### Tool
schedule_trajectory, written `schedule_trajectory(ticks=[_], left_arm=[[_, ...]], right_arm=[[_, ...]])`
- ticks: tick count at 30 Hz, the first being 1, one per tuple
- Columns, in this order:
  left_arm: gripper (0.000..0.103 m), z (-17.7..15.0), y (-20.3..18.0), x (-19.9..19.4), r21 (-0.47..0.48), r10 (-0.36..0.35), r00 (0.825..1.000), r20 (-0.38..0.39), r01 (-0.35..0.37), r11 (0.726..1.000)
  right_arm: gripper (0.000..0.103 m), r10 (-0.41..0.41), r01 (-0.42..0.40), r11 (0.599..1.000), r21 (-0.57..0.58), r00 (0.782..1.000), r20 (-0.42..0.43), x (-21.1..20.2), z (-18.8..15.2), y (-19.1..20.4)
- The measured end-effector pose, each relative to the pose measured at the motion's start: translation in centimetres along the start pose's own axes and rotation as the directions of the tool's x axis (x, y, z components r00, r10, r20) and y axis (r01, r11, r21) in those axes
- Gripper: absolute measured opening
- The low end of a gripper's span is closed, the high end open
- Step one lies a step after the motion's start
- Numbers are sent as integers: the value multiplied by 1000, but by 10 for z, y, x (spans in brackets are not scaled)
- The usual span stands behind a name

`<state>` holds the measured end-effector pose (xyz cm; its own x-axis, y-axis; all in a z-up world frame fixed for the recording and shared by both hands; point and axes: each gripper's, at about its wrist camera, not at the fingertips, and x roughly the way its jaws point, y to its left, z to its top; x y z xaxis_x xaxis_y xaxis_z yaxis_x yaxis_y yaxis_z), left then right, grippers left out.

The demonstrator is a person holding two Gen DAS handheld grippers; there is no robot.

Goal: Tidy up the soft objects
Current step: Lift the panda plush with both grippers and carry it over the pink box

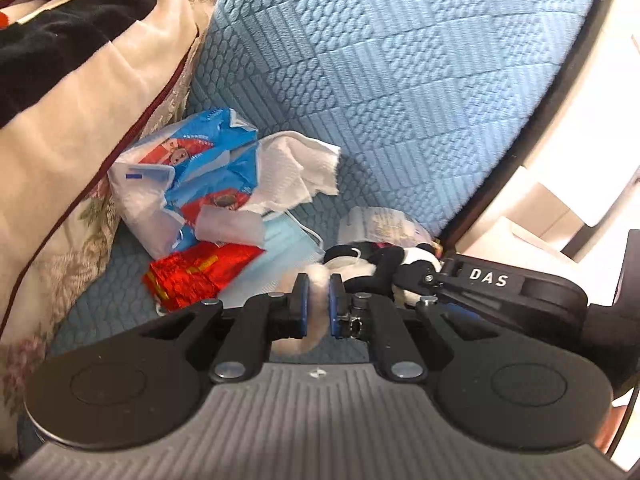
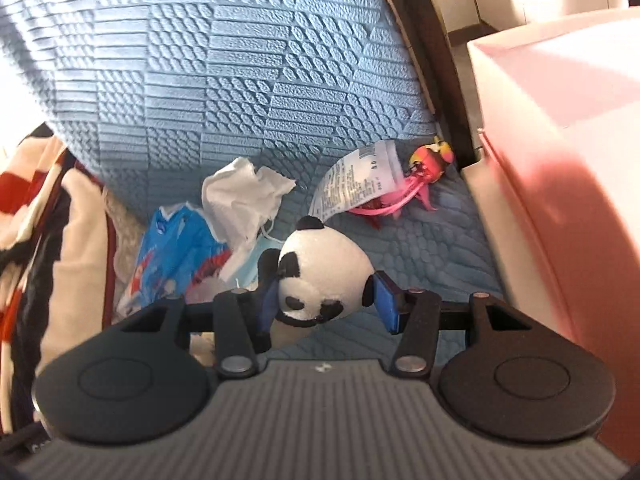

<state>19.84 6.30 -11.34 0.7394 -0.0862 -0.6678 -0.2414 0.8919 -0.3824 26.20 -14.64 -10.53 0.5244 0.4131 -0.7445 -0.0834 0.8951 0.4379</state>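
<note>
Clutter pile: over on the left I see a blue snack wrapper [image 1: 208, 156], a crumpled tissue [image 1: 300, 168], a face mask [image 1: 280, 248] and a red packet [image 1: 196, 272] on the blue sofa seat [image 1: 360, 184]. If I swing low, I'll drag that stuff along.
Left claw [image 1: 318, 300]: clamped on a thin white fuzzy bit of the panda plush [image 2: 320, 276], probably a limb. Skinny hold, could slip out or stretch.
Right claw [image 2: 324, 304]: closed around the panda's head, just above the seat. The head is round and squishy, so it could pop free.
Both together: if I pull apart, I'm stressing a seam.
Pink toy [image 2: 424, 168]: with its paper tag [image 2: 352, 184], near the white box [image 2: 560, 160]. Might get bumped.
</note>
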Motion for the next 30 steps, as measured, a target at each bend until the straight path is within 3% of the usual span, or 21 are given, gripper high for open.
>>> schedule_trajectory(ticks=[13, 21, 30], left_arm=[[12, -30, -5, -47, -4, -29, 1000, -7, 29, 1000], [12, -44, -19, -66, 23, -22, 1000, 0, 22, 999], [12, -57, -37, -86, 23, -33, 999, -13, 33, 999]], right_arm=[[53, -82, 87, 976, -198, 996, 32, -63, -33, -3], [53, -132, 136, 929, -344, 991, 36, -94, -60, -4], [53, -133, 137, 913, -384, 990, 36, -124, -75, -10]])
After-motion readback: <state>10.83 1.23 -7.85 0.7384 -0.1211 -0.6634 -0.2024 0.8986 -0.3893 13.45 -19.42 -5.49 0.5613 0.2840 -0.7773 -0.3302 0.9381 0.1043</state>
